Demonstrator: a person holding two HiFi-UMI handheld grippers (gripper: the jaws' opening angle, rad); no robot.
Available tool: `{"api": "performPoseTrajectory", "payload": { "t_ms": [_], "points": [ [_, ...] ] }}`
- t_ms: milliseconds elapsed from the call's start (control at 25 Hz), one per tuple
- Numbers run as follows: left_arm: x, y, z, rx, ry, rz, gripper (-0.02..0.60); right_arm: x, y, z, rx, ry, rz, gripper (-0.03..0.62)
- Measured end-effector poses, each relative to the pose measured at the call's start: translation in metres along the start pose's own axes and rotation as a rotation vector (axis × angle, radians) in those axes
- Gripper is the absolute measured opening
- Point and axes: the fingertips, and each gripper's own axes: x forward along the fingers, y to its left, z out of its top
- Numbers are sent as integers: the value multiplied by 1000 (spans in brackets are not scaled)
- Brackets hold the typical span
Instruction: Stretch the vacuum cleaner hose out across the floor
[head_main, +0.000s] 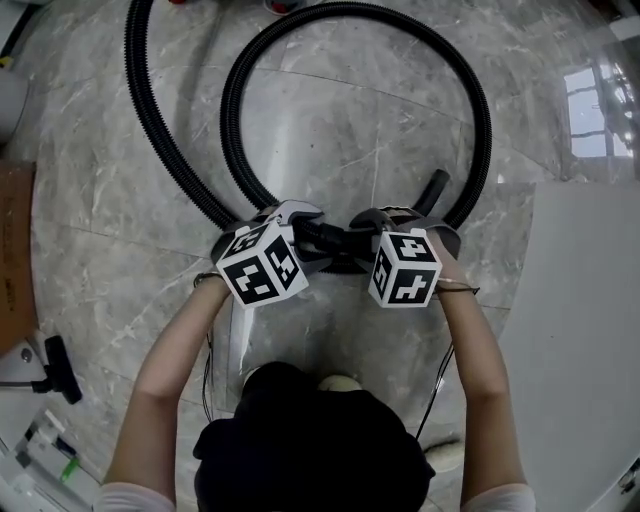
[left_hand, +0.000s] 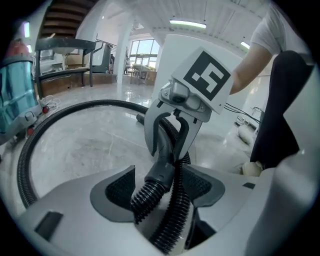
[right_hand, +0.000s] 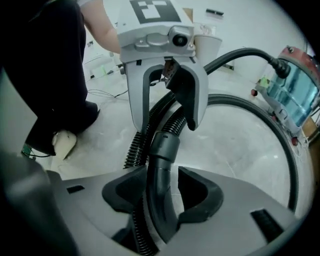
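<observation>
Vacuum cleaner hose (head_main: 231, 105): black, ribbed, lying in a wide loop on the marble floor (head_main: 350, 130), its two runs crossing just ahead of the person. Left gripper (left_hand: 159, 189): jaws wide, both runs between them, unpressed. Right gripper (right_hand: 165, 192): jaws part-open around the grey cuff (right_hand: 162, 145) (no grip apparent). Stretching judged not begun; the whole loop is left to draw out.

The hose (head_main: 232, 100) is ribbed black; the floor (head_main: 350, 130), grey marble with pale veins.
</observation>
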Motion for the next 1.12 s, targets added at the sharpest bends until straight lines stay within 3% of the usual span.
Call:
{"api": "performPoseTrajectory", "payload": {
  "t_ms": [160,240,480,600,760,920,1120],
  "points": [
    [-5,0,-3,-81,-44,10,278,27,0,-7,-62,173,8,188],
    [-10,2,-2,-134,-84,19,278,31,-1,-8,-58,195,13,186],
    [-39,10,-2,-267,-190,102,278,27,-2,-10,32,79,10,184],
    [-61,15,-4,-418,-290,124,278,25,-4,-10,71,46,-7,184],
    [-80,15,-4,-611,-421,64,278,12,-5,-3,105,-19,-18,184],
    [-90,17,-4,-667,-481,66,278,-14,-7,17,154,-146,-23,184],
    [-113,19,11,-746,-627,31,278,-40,-11,33,196,-271,-65,184]
  ]
}}
